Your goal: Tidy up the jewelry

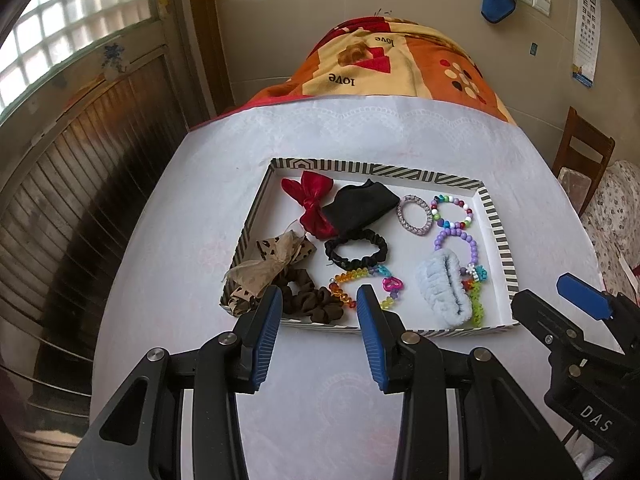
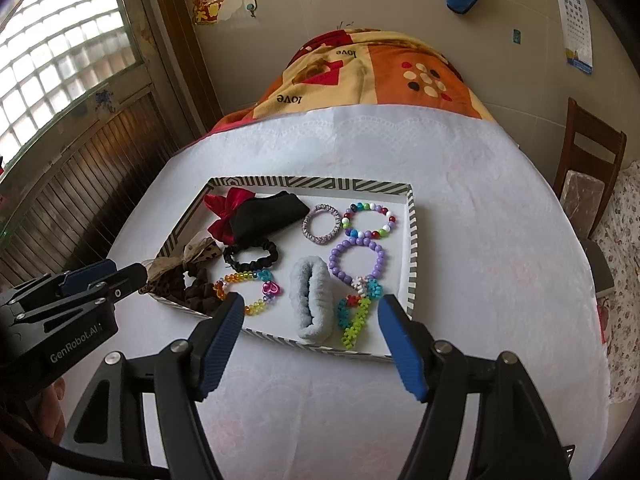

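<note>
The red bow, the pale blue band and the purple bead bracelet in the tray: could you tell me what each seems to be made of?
Red bow: looks like satin-type fabric, shiny, with bright highlights along its folds.
Pale blue band: seemingly plush terry or fleece, matte with a fuzzy, ribbed surface.
Purple bead bracelet: probably plastic beads, smooth, opaque and softly glossy; glass cannot be ruled out.

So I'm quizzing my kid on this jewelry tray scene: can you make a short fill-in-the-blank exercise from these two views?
1. All the jewelry lies inside a striped-rim tray on a ____ tablecloth.
2. The satin bow at the tray's far left corner is ____.
3. The fluffy scrunchie beside the purple bead bracelet is light ____.
4. Both the left tongs and the right tongs are ____, holding nothing.

Missing words: white; red; blue; open
</note>
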The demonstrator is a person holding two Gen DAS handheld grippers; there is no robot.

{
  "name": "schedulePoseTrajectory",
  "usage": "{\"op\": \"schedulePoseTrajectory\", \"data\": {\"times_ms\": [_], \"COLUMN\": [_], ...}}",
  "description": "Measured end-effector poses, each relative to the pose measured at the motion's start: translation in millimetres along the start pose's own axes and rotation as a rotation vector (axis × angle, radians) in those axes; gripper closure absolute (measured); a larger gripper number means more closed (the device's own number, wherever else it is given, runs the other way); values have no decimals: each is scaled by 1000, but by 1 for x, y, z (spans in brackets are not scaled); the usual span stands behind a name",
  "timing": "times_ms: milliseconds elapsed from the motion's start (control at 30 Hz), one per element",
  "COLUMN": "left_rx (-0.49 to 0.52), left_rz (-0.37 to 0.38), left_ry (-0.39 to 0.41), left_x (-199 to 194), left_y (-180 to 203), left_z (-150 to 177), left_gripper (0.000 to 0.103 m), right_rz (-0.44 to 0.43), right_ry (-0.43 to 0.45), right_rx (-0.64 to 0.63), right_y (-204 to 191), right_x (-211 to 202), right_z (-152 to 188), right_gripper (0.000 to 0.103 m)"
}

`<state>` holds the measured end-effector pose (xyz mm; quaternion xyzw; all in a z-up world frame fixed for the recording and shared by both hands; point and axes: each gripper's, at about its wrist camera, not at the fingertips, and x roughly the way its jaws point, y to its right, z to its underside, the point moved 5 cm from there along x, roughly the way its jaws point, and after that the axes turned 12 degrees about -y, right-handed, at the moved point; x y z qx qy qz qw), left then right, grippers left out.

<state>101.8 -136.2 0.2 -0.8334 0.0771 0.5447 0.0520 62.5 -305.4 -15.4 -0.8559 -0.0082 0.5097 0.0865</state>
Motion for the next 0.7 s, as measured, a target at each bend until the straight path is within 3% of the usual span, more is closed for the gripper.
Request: {"op": "schedulePoseTrajectory", "data": {"times_ms": [700], "left_rx": [18], "left_rz": [18], "left_ry": [-6], "left_x": [9], "left_y": [-3], "left_z": [-4], "left_gripper": [87], "right_rz": [-2], "right_ry": [-11], "right_rx": [-5], "right_y": [-9], "right_x": [7], "right_z": [-3], "right_gripper": [30]}}
